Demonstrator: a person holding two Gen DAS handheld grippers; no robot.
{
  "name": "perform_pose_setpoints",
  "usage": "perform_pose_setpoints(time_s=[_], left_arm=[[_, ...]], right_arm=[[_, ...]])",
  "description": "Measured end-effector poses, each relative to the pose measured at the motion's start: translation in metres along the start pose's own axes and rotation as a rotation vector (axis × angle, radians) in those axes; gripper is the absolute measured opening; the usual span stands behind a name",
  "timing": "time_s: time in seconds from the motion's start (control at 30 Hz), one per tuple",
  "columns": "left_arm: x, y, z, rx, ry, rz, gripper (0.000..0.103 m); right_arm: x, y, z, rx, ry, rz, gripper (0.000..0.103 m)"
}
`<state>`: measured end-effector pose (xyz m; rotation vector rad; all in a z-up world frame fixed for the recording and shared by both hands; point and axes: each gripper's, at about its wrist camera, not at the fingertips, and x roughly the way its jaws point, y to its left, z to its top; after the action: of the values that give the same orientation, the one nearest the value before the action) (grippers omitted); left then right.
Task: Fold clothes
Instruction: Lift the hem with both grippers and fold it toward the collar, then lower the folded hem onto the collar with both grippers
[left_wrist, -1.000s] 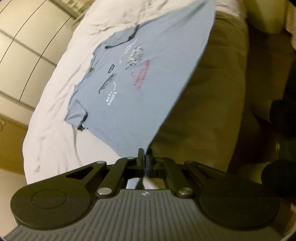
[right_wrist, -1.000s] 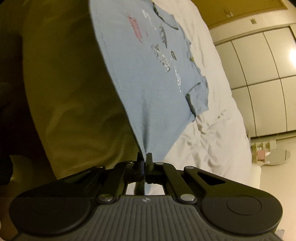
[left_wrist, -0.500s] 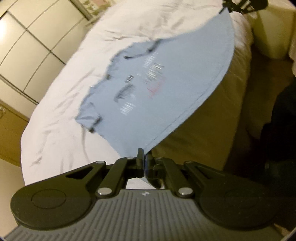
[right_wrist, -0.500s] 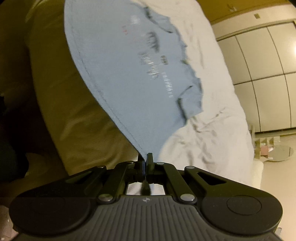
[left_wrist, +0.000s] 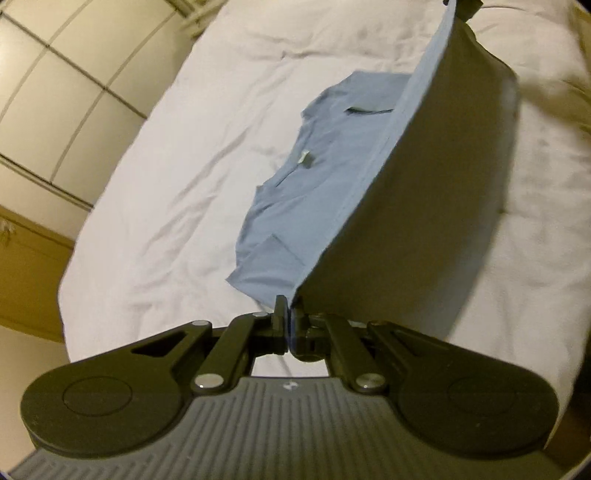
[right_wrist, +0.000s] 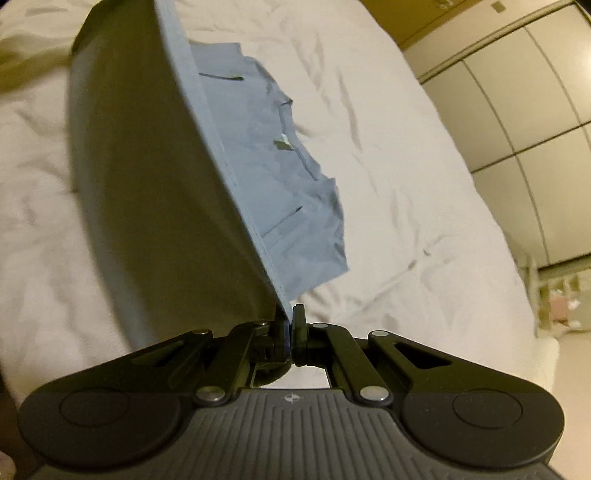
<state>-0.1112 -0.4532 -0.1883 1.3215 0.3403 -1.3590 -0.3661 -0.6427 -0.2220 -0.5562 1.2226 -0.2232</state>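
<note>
In the left wrist view, the left gripper (left_wrist: 289, 308) has its fingers pressed together on a corner of the hem of the blue T-shirt (left_wrist: 317, 184), which rises straight ahead of the fingertips. The hem runs up and away to the right in a taut line toward the far corner, where a dark bit of the right gripper (left_wrist: 466, 4) shows at the top edge. To the right of that line the raised cloth hangs in shadow; to the left the collar half of the shirt lies flat on the white bed sheet (left_wrist: 184, 166). The sheet is open and bare all along the left of the gripper as far as the mattress edge, beyond which stand the pale wardrobe doors (left_wrist: 62, 74). A second ago the shirt lay spread print-up with its hem drawn off the side of the bed over dark floor; now the hem is lifted over the mattress and the print is hidden. In the right wrist view, the right gripper (right_wrist: 290, 321) is likewise clamped on the other hem corner just ahead of its tips. The hem climbs up and to the left, the shadowed underside on its left, the flat collar part on its right. Open sheet (right_wrist: 406, 166) lies to the right, with wardrobe doors (right_wrist: 524, 92) farther off.
</note>
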Motion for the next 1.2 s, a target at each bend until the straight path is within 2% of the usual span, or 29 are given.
perform_pose_setpoints(time_s=[0.27, 0.47, 0.73, 0.97, 1.2], left_arm=[[0.099, 0.045, 0.021, -0.050, 0.124, -0.081, 0.000], [0.150, 0.068, 0.027, -0.045, 0.118, -0.125, 0.000], [0.204, 0.091, 0.029, -0.065, 0.110, -0.196, 0.000], [0.243, 0.099, 0.029, -0.111, 0.136, -0.238, 0.001], [0.260, 0.104, 0.025, -0.178, 0.140, -0.249, 0.002]], right_arm=[[0.096, -0.066, 0.027, 0.010, 0.023, 0.126, 0.000], [0.156, -0.086, 0.041, 0.064, 0.097, 0.162, 0.000], [0.203, -0.101, 0.048, 0.140, 0.155, 0.197, 0.000], [0.236, -0.110, 0.048, 0.217, 0.188, 0.236, 0.000], [0.260, -0.121, 0.046, 0.311, 0.201, 0.258, 0.000]])
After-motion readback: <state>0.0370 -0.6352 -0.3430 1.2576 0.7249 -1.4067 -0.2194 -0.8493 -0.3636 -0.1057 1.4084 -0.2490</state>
